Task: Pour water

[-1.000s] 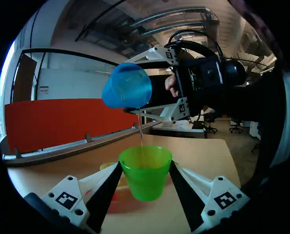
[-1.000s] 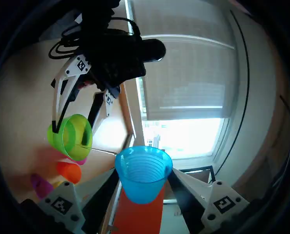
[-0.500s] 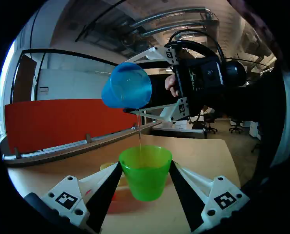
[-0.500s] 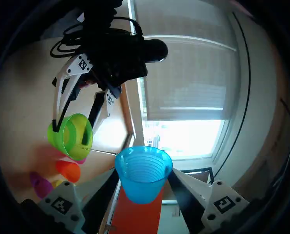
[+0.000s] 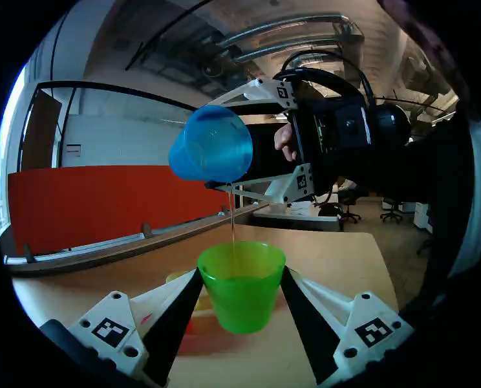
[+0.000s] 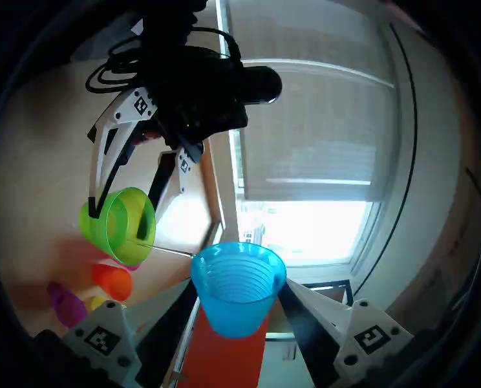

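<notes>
From my remote station I count 2 grippers, the left gripper (image 5: 240,275) and the right gripper (image 6: 237,288). Each has 1 cup between its jaws, so 2 cups are held: 1 green cup (image 5: 242,294) and 1 blue cup (image 6: 237,304). 1 thin stream of water (image 5: 232,216) runs between them. On the tabletop (image 5: 331,255) I make out 3 more: 1 orange cup (image 6: 111,280), 1 purple cup (image 6: 64,305) and 1 yellow cup (image 6: 95,301), partly hidden. Far back stand 2 office chairs (image 5: 349,205).
</notes>
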Available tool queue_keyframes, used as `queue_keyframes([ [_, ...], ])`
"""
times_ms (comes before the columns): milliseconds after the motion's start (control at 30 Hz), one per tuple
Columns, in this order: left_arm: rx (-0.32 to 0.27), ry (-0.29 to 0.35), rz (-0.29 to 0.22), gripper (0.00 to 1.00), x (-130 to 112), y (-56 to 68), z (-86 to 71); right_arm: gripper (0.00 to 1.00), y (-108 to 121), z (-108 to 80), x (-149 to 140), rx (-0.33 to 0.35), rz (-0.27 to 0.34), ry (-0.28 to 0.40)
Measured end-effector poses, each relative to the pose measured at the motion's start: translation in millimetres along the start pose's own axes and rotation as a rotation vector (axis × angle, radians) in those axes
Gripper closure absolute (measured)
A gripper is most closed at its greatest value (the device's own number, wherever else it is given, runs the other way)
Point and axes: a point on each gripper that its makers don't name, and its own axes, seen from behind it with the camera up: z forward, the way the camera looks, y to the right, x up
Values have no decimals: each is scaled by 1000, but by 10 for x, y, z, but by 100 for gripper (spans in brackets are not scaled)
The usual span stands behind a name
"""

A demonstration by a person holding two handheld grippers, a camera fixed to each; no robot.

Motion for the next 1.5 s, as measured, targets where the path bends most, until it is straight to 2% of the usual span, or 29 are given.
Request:
queue_keyframes([
  [567, 1, 0, 4, 15, 6, -6, 16, 11, -24, -1, -36, 13, -26, -8],
  [1500, 4, 0, 3, 15, 3, 1, 13, 11, -12, -26, 19, 8, -21, -3],
])
